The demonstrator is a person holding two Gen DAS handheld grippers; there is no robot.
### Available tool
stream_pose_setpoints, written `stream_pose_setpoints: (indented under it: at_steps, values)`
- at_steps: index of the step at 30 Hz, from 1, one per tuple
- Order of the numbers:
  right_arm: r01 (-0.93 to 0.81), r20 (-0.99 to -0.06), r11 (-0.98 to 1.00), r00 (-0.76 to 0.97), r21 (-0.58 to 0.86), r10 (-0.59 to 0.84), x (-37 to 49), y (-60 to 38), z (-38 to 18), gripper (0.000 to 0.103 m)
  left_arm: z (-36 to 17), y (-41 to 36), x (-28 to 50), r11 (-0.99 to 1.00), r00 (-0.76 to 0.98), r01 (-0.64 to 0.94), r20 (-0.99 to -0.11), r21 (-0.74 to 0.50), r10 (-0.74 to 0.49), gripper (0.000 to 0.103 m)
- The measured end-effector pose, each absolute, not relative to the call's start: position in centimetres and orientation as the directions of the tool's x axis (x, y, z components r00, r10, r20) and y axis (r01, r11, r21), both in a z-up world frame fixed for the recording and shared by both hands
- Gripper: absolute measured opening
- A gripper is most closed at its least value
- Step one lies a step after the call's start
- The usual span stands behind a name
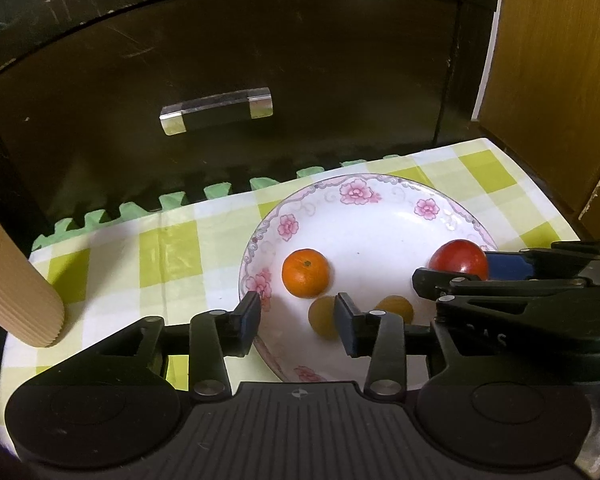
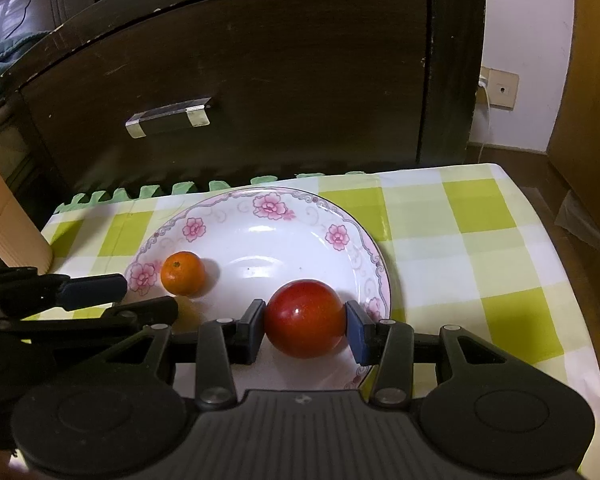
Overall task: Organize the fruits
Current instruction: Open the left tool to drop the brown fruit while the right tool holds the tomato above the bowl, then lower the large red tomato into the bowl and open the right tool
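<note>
A white plate with a pink flower rim sits on a green-checked tablecloth. In it lie a small orange and two yellowish fruits. My right gripper is shut on a round red fruit low over the plate's right front part; whether the fruit touches the plate is unclear. My left gripper is open over the plate's left front rim, just short of the orange, with nothing between its fingers. One yellowish fruit lies partly behind its right finger.
A ribbed cardboard tube stands at the cloth's left edge. A dark cabinet with a drawer handle rises right behind the table. Green foam mat teeth line the back edge. Bare cloth lies right of the plate.
</note>
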State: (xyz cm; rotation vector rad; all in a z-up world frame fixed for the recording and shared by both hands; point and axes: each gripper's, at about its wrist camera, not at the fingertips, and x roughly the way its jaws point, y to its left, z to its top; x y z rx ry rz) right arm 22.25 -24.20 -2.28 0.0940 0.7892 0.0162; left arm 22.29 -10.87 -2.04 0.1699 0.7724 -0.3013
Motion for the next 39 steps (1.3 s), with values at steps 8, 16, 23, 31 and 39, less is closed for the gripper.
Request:
stream_pose_setpoints:
  at_steps: [8, 16, 23, 31, 39]
  values:
    - [0.020, -0.700, 0.995, 0.712, 0.103, 0.057, 22.0, -24.1, -1.9, 0.042, -1.6, -10.5, 22.3, 0.947, 0.685, 0.319, -0.700, 0.043, -0.199, 0.052]
    - [0.022, -0.703, 0.994, 0.709, 0.103, 0.056, 21.8, -24.0, -1.8, 0.042, -1.4, -10.2, 22.1, 0.947, 0.685, 0.320, -0.700, 0.038, -0.203, 0.056]
    - [0.024, -0.679, 0.993, 0.732, 0.115, 0.061, 21.3, -24.2, -1.0, 0.042, -0.5, -9.9, 21.8, 0.949, 0.689, 0.316, -0.692, 0.021, -0.214, 0.061]
    - [0.026, -0.674, 0.992, 0.736, 0.123, 0.064, 20.7, -24.4, -0.6, 0.042, -0.1, -9.7, 21.2, 0.946, 0.683, 0.323, -0.694, 0.009, -0.227, 0.062]
    - [0.023, -0.670, 0.993, 0.740, 0.119, 0.063, 19.3, -24.1, 0.3, 0.042, 0.7, -9.4, 20.1, 0.945, 0.686, 0.327, -0.690, 0.008, -0.231, 0.062]
